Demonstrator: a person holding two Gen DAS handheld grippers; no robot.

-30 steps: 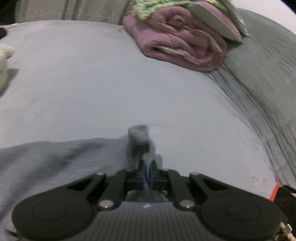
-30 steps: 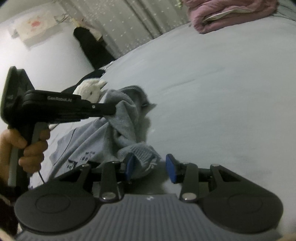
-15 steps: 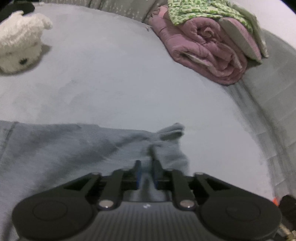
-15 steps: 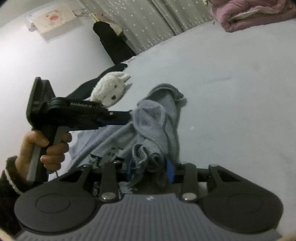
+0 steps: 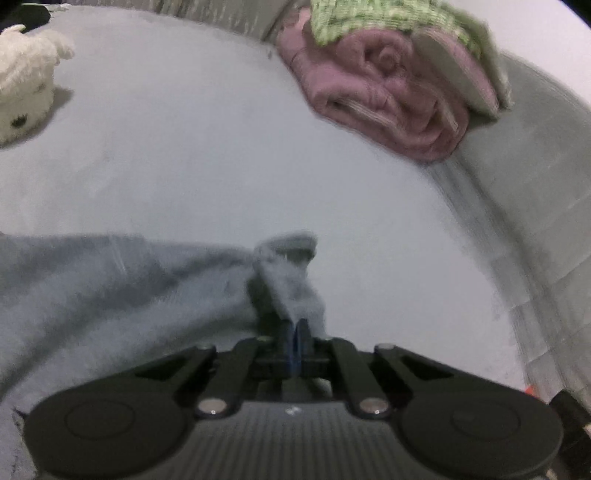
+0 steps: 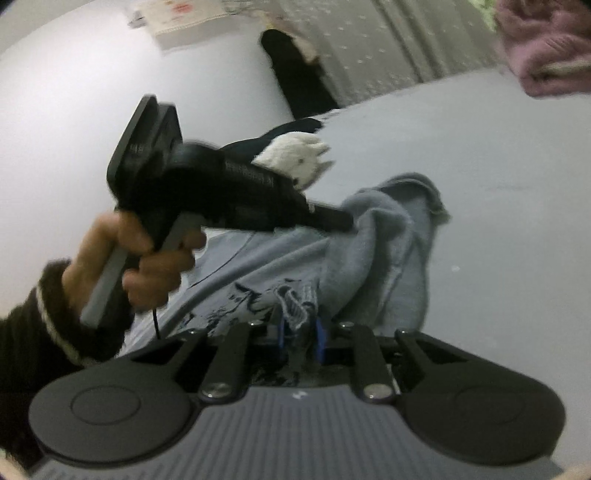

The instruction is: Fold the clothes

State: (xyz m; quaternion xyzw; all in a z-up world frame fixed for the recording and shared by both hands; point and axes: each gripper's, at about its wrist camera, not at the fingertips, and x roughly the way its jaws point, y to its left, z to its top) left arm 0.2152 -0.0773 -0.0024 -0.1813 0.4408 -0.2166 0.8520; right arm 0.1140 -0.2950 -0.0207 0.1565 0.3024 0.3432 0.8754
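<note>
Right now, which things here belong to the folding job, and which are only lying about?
Belonging to the job:
- grey sweatshirt
- left gripper, shut on it
- right gripper, shut on it

Only lying about:
- white plush toy
- pink blanket
- green cloth on the blanket

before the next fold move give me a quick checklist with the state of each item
1. Left gripper shut on the grey sweatshirt: ok.
2. Right gripper shut on fabric: ok.
3. Bed surface ahead bare for laying down: ok.
4. Stuffed toy away from the sweatshirt: ok.
5. Pink blanket pile out of the way: ok.
6. Sweatshirt flat, unbunched: not ok, bunched between the grippers.
</note>
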